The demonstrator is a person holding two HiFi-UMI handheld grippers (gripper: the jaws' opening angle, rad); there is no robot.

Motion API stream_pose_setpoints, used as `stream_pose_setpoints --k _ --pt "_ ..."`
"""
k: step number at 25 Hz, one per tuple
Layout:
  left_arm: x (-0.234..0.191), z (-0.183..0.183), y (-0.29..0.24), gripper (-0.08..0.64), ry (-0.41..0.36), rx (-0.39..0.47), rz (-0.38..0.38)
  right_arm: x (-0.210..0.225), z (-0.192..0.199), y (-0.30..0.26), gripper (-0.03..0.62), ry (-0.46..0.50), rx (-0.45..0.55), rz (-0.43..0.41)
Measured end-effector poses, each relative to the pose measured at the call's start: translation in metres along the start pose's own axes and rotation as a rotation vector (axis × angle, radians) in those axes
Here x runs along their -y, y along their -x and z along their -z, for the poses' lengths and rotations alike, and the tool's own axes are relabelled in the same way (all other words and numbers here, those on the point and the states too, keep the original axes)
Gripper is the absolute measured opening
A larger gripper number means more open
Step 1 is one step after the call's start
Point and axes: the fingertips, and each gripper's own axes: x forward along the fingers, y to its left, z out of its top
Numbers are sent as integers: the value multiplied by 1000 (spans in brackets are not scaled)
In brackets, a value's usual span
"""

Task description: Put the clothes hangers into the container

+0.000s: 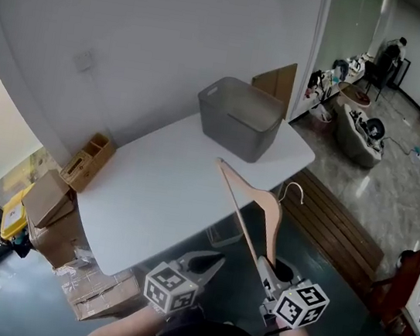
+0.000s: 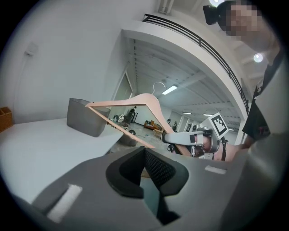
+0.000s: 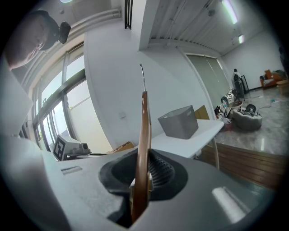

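Note:
A grey container point(image 1: 237, 116) stands at the far end of the white table point(image 1: 160, 187). My right gripper point(image 1: 264, 264) is shut on one end of a light wooden clothes hanger point(image 1: 255, 209), held off the table's near right edge. The hanger's metal hook point(image 1: 294, 190) points right. In the right gripper view the hanger point(image 3: 144, 135) rises edge-on from the jaws, with the container point(image 3: 179, 122) beyond it. My left gripper point(image 1: 215, 262) hovers just left of it, shut and holding nothing. From the left gripper view I see the hanger point(image 2: 149, 100) across the container point(image 2: 86, 116).
A small wooden box point(image 1: 90, 159) sits at the table's left end against the wall. Cardboard boxes point(image 1: 48, 206) are piled on the floor to the left. A slatted wooden platform point(image 1: 335, 221) lies on the floor right of the table.

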Motion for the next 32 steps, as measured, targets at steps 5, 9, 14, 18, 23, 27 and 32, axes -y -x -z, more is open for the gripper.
stream_pose_setpoints --k 5,9,14,18,23,27,32 --pt "-32 -13 -7 2 9 2 25 4 -14 -29 49 3 6 29" --pt "-58 -21 -10 2 10 4 44 5 -22 -51 49 4 13 55" --pt "-86 -33 -14 2 11 4 71 6 -32 -78 49 -1 24 84" --pt "-109 -40 -16 2 -2 3 84 6 -37 -100 49 -7 37 102" --pt "-131 -48 -10 2 -19 11 92 2 -42 -120 49 -10 54 119" --pt "-142 -56 -5 2 -26 24 85 0 -50 -129 49 -2 68 120" --pt "-154 -60 -4 2 -21 25 70 2 -57 -144 49 -7 73 109"
